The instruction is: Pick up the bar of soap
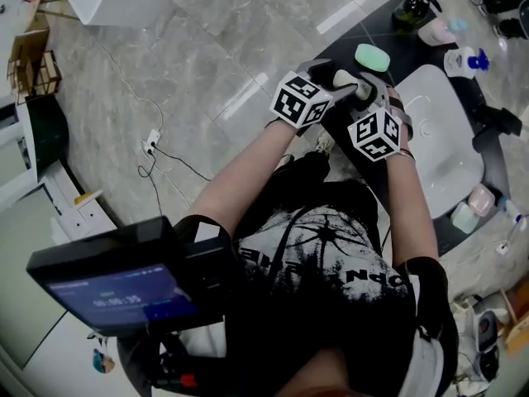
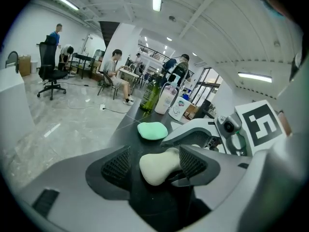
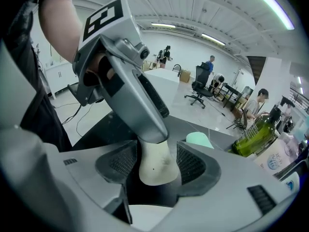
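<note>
head view: steeply down | gripper views: close, converging | shared: cream soap (image 2: 159,167)

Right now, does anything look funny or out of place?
Slightly odd: the cream soap bar sits between the fingers of both the left gripper and the right gripper at once. The green soap lies untouched on the dark counter.

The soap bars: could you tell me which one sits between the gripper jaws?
The cream-white bar, between the jaws of the left gripper and right gripper; the mint-green bar lies apart on the dark counter.
</note>
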Demonstrator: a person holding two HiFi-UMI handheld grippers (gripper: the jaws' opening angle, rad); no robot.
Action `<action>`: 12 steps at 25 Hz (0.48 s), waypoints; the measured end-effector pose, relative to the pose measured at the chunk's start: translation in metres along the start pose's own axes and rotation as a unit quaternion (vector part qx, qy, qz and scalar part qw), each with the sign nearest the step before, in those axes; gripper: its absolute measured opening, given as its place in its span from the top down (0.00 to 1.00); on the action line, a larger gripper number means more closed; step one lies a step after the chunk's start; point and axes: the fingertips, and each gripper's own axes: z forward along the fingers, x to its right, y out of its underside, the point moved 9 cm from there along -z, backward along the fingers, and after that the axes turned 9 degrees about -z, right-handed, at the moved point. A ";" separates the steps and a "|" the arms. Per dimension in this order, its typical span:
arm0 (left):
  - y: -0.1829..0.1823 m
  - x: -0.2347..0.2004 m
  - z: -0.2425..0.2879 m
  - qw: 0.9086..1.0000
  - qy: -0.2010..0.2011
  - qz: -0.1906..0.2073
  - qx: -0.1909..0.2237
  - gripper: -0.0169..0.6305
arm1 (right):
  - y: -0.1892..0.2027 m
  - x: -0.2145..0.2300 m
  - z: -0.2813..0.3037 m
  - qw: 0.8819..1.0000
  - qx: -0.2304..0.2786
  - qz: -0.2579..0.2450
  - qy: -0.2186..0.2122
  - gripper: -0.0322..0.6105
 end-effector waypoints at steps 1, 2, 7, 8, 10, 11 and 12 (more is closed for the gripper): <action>-0.001 0.000 -0.003 1.000 -0.003 0.000 0.003 0.50 | -0.001 -0.001 -0.002 1.000 0.000 0.000 0.001 0.57; -0.002 0.000 -0.006 1.000 -0.004 0.002 0.006 0.50 | -0.003 -0.002 -0.003 1.000 0.002 -0.001 0.002 0.57; -0.007 0.010 -0.017 1.000 0.012 0.022 0.010 0.50 | -0.011 -0.001 -0.018 1.000 0.012 0.001 0.024 0.57; -0.008 0.013 -0.019 0.999 0.017 0.030 0.011 0.50 | -0.011 -0.001 -0.023 0.999 0.013 0.003 0.031 0.57; -0.012 0.020 -0.025 0.999 0.024 0.045 0.021 0.50 | -0.011 0.002 -0.034 0.999 0.017 0.011 0.046 0.57; -0.013 0.024 -0.027 0.998 0.026 0.050 0.028 0.50 | -0.011 0.003 -0.041 0.998 0.019 0.016 0.055 0.57; -0.015 0.028 -0.030 0.997 0.030 0.055 0.033 0.53 | -0.010 0.005 -0.048 0.997 0.021 0.023 0.064 0.57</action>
